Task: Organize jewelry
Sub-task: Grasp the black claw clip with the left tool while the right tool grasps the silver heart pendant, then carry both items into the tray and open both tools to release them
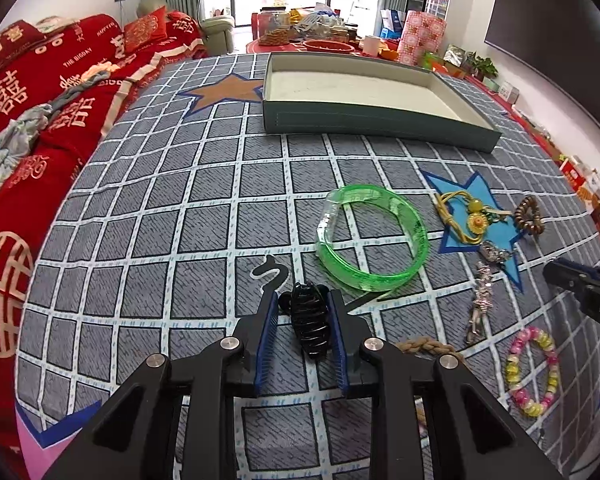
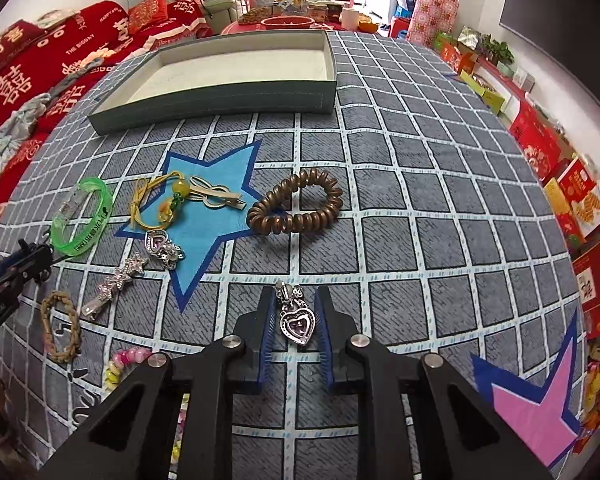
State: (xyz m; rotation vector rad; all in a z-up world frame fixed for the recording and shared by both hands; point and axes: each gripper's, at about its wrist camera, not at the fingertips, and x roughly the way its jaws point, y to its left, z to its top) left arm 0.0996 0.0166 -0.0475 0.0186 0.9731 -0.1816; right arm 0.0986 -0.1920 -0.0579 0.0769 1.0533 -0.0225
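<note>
My left gripper [image 1: 302, 308] is shut on a black claw hair clip [image 1: 309, 322], low over the checked cloth. My right gripper [image 2: 294, 304] is shut on a silver heart pendant [image 2: 298, 322]. The empty grey-green tray [image 1: 380, 126] stands at the far side; it also shows in the right wrist view [image 2: 220, 106]. On the cloth lie a green bangle [image 1: 374, 236], a yellow cord charm [image 1: 466, 216], a brown coil hair tie [image 2: 296, 208], a rhinestone clip [image 2: 114, 286], a second heart pendant [image 2: 162, 246], a braided band [image 2: 60, 328] and a pink and yellow bead bracelet [image 1: 534, 372].
A red sofa [image 1: 40, 120] runs along the left edge of the table. Red boxes [image 2: 572, 184] line the right side. A cluttered table [image 1: 308, 28] stands beyond the tray. A beige clip [image 2: 216, 196] lies on the blue star.
</note>
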